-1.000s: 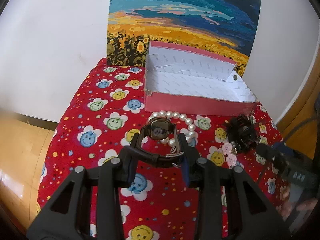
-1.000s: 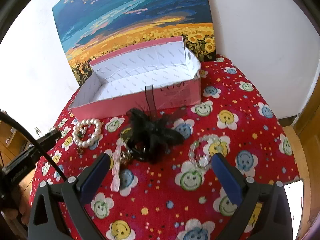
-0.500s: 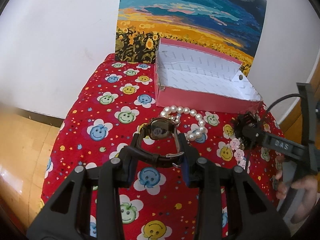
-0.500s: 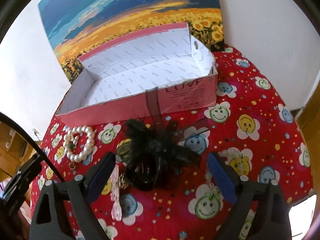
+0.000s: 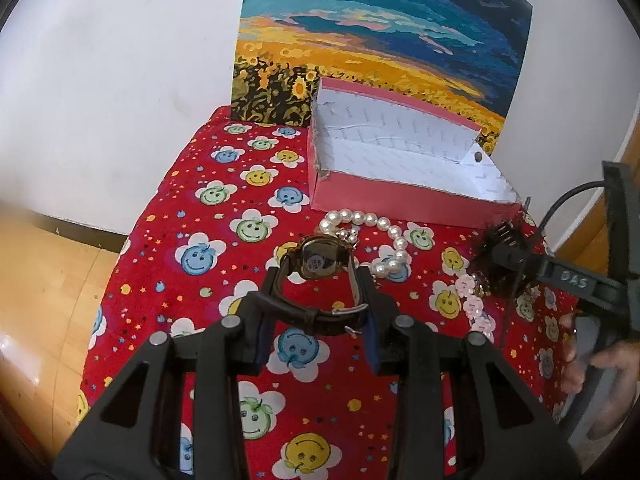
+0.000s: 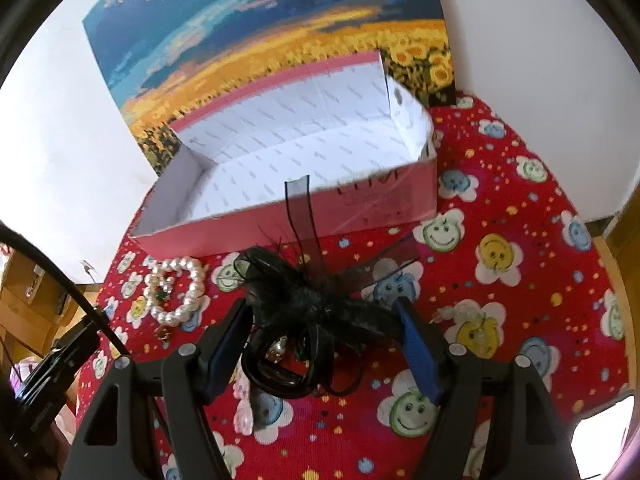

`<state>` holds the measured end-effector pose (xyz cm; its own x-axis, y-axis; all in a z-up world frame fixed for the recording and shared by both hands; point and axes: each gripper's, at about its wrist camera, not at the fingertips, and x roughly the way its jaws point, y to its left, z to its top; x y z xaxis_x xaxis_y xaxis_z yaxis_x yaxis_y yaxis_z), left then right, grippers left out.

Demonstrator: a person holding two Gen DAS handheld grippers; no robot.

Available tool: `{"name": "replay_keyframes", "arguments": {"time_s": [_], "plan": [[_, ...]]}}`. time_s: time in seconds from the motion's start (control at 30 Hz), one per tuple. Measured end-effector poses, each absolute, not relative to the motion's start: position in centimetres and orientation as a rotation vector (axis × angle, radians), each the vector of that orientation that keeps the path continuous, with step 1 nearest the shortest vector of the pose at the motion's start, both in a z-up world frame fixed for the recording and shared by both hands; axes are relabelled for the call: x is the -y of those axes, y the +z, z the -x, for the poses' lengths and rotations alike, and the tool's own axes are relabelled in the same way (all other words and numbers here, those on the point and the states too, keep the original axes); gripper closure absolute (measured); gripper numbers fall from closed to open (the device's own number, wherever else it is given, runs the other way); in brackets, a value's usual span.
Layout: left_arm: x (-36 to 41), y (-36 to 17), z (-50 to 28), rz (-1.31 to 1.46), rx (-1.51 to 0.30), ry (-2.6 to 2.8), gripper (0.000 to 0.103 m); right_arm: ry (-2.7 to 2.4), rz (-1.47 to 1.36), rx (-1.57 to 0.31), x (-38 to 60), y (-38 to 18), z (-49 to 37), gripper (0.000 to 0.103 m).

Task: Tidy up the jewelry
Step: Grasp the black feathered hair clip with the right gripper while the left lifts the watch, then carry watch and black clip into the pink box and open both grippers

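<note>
My left gripper (image 5: 316, 300) is shut on a dark-strapped wristwatch (image 5: 320, 264) and holds it above the red cloth. A pearl bracelet (image 5: 380, 236) lies in front of the open pink box (image 5: 400, 204). My right gripper (image 6: 324, 336) is open, its jaws on either side of a black feathered hair clip (image 6: 312, 304) on the cloth. The pearl bracelet (image 6: 176, 292) shows left of it, the pink box (image 6: 384, 208) behind. A pink bead bracelet (image 5: 476, 308) lies beside the hair clip (image 5: 500, 256). The right gripper (image 5: 568, 280) shows in the left wrist view.
A red smiley-flower cloth (image 5: 208, 264) covers the small table. A sunflower painting (image 5: 380, 40) leans on the white wall behind the box. A clear bead bracelet (image 6: 464, 316) lies right of the hair clip. Wooden floor (image 5: 40, 280) lies beyond the table's left edge.
My right gripper has moved forward over the hair clip, so its jaws now flank it. My left gripper has lifted the watch and drawn back a little.
</note>
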<state>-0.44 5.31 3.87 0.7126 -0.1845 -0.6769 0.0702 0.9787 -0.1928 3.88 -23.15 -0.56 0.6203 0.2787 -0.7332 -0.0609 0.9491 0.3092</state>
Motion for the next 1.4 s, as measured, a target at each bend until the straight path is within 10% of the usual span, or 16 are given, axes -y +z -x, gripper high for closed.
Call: {"name": "replay_keyframes", "arguments": {"time_s": [1.4], "plan": [[2.2,4.3,-15.4,0.061,-0.829,-0.221,0.074,0.152,-0.097,-0.811,24.0,3.2,-14.2,0.029]]}}
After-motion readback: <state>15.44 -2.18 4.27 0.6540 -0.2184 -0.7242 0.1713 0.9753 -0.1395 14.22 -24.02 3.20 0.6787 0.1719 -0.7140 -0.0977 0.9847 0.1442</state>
